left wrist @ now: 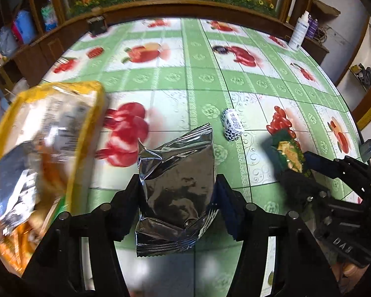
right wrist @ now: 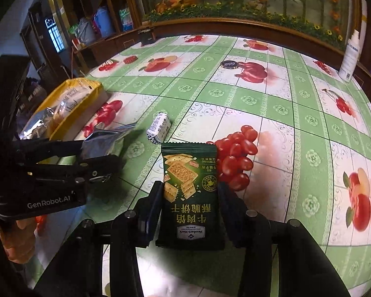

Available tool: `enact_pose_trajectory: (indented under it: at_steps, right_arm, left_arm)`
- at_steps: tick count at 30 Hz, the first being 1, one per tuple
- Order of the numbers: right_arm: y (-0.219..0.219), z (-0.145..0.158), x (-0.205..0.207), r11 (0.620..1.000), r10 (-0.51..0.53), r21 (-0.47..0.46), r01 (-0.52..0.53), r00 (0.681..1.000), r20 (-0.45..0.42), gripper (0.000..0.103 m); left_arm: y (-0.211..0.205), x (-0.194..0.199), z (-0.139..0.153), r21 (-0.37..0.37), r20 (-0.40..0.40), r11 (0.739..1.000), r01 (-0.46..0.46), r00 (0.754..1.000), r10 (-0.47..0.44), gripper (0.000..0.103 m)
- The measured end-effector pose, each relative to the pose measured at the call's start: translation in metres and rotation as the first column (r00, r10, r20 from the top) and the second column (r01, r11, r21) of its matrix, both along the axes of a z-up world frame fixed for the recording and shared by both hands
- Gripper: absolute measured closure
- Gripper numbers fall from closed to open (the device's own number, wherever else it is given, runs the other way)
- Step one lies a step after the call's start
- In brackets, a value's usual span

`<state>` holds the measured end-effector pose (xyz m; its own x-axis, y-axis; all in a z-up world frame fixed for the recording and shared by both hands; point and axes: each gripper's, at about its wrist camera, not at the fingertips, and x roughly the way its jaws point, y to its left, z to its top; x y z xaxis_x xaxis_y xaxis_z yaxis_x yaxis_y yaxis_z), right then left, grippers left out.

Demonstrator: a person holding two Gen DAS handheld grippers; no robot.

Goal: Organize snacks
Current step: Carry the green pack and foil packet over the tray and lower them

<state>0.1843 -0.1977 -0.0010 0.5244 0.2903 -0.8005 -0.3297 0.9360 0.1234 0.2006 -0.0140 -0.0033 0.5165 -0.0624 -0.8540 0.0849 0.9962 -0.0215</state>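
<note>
Snacks are what I am sorting, and from left to right they lie like this: a yellow bag (right wrist: 69, 104) sits open at the left edge of the table (right wrist: 296, 128), already holding a few packets; next comes the silver packet (left wrist: 176, 195), which my left gripper (left wrist: 176, 193) has clenched between its pads; beyond it a small white wrapped sweet (left wrist: 231, 125) rests loose on the cloth; then the green cracker packet (right wrist: 190, 193), grasped by my right gripper (right wrist: 190, 198) with both jaws pressed on its sides. A dark round sweet (right wrist: 229, 64) lies well apart further back, and a white bottle (right wrist: 350, 57) stands at the far right edge. I judge both packets are meant for the yellow bag, so I would carry the silver one over first, since it is nearer the mouth, keep it clear of the rim, and let go only once it is well inside. The foil is slippery and crumpled, so I would hold the squeeze steady and move smoothly. The right hand should wait its turn so the two tools do not collide over the bag
</note>
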Motion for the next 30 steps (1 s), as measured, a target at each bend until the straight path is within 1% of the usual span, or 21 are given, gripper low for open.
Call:
enact_pose_trajectory:
  at_steps: [4,6,8,10,11,13,15,18,21,26,30]
  right_arm:
    - [-0.008,0.021,-0.02,0.998,-0.013,0.067,0.011,0.999,0.037,0.057]
    - [-0.013,0.033,-0.032,0.991,-0.018,0.131,0.01,0.998,0.053,0.057]
    - [-0.021,0.044,-0.042,0.962,-0.009,0.271,-0.004,0.999,0.045,0.058]
    - [-0.026,0.051,-0.049,0.927,0.002,0.375,-0.015,0.999,0.036,0.058]
    - [-0.027,0.055,-0.052,0.911,0.005,0.412,-0.02,0.999,0.036,0.058]
    - [-0.024,0.063,-0.059,0.889,0.017,0.456,-0.034,0.999,0.041,0.058]
    - [-0.016,0.07,-0.064,0.877,0.032,0.477,-0.052,0.998,0.051,0.058]
    - [0.004,0.083,-0.07,0.878,0.06,0.47,-0.089,0.995,0.078,0.058]
    - [0.025,0.092,-0.074,0.878,0.094,0.461,-0.128,0.991,0.098,0.058]
    - [0.06,0.106,-0.078,0.877,0.146,0.442,-0.186,0.982,0.123,0.058]
    - [0.083,0.11,-0.078,0.875,0.176,0.434,-0.215,0.976,0.129,0.058]
  left_arm:
    - [0.008,-0.031,0.024,0.063,0.086,0.997,-0.055,0.995,0.049,0.045]
    - [0.014,-0.048,0.035,0.093,0.126,0.991,-0.092,0.989,0.08,0.045]
    - [0.022,-0.061,0.043,0.106,0.161,0.985,-0.135,0.98,0.117,0.045]
    - [0.031,-0.075,0.051,0.123,0.196,0.976,-0.178,0.969,0.152,0.045]
    - [0.036,-0.082,0.056,0.134,0.219,0.97,-0.201,0.961,0.169,0.045]
    - [0.046,-0.093,0.063,0.148,0.249,0.961,-0.235,0.949,0.194,0.045]
    - [0.057,-0.102,0.07,0.154,0.277,0.952,-0.264,0.937,0.215,0.045]
    - [0.072,-0.113,0.078,0.16,0.31,0.939,-0.304,0.919,0.245,0.045]
    - [0.086,-0.119,0.083,0.144,0.327,0.932,-0.332,0.905,0.272,0.045]
    - [0.108,-0.126,0.087,0.11,0.336,0.925,-0.364,0.889,0.31,0.045]
    - [0.122,-0.13,0.087,0.088,0.339,0.919,-0.384,0.879,0.335,0.045]
